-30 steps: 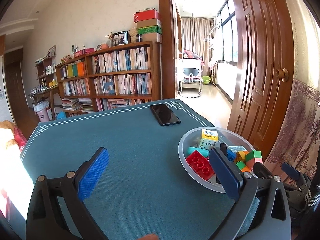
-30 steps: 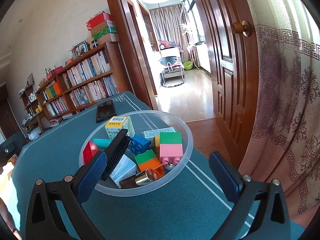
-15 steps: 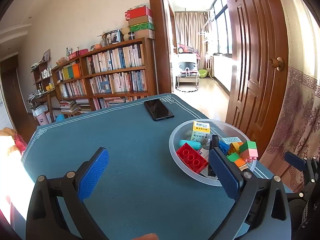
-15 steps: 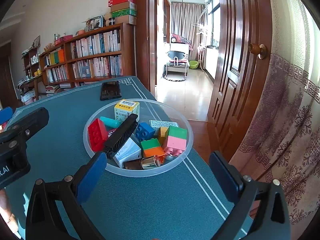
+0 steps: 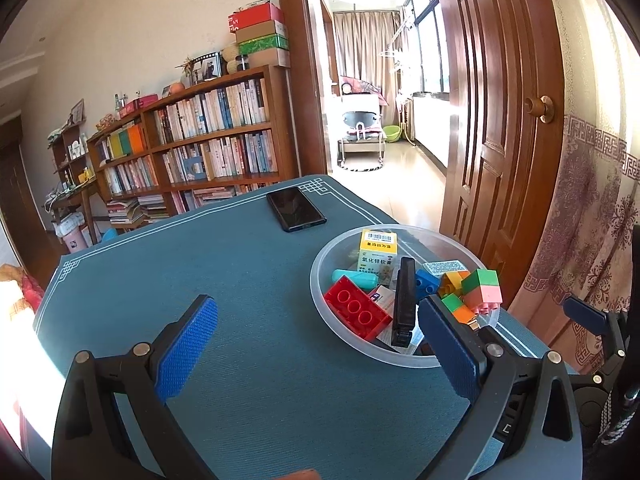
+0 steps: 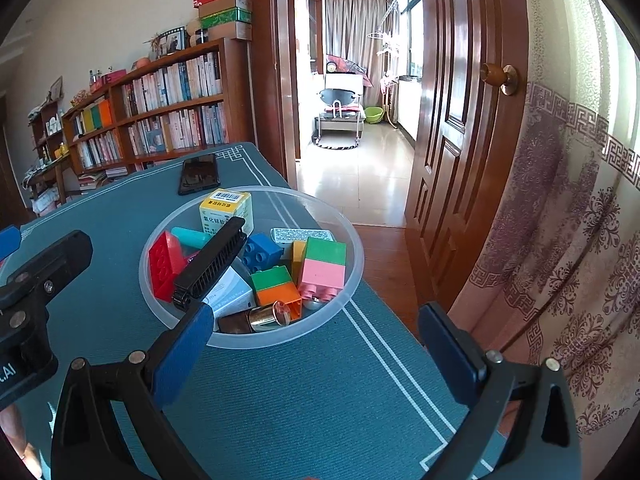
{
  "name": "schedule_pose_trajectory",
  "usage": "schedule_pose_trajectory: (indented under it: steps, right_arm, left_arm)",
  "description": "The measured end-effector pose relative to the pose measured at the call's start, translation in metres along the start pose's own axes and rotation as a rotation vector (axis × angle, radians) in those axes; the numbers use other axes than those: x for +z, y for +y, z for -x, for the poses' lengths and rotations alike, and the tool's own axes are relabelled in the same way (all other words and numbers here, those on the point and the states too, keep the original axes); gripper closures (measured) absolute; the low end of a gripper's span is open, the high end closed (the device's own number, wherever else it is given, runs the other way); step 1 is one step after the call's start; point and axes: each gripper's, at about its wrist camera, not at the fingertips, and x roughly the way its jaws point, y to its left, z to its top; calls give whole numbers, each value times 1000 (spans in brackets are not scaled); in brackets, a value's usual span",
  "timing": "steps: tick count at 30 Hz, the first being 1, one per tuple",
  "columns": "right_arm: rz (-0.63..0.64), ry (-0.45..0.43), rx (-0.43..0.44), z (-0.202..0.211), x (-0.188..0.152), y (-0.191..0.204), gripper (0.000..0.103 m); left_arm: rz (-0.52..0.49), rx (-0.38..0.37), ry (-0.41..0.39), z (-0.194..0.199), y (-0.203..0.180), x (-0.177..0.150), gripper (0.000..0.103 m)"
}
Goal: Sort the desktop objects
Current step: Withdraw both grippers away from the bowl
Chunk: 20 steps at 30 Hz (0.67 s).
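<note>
Right claw spread wide and empty over teal mat, clear bowl of blocks just ahead

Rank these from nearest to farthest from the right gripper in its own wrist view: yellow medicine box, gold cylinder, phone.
1. Gold cylinder, at the bowl's near rim, just ahead of the open right gripper.
2. Yellow medicine box, at the bowl's far side.
3. Phone, beyond the bowl.

Translucent plastic bowl; woven matt tablecloth; glossy phone.

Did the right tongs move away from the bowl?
Yes. The right tongs backed off: the bowl sits farther ahead now, with more table cloth showing before it.
</note>
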Motion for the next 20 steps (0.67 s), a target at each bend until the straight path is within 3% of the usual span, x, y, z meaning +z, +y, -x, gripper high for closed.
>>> schedule_pose_trajectory:
  steps: [20]
  right_arm:
    - [-13, 29, -10, -14, -6, -9, 0]
  left_arm:
    - [-27, -34, 50, -14, -15, 0, 1]
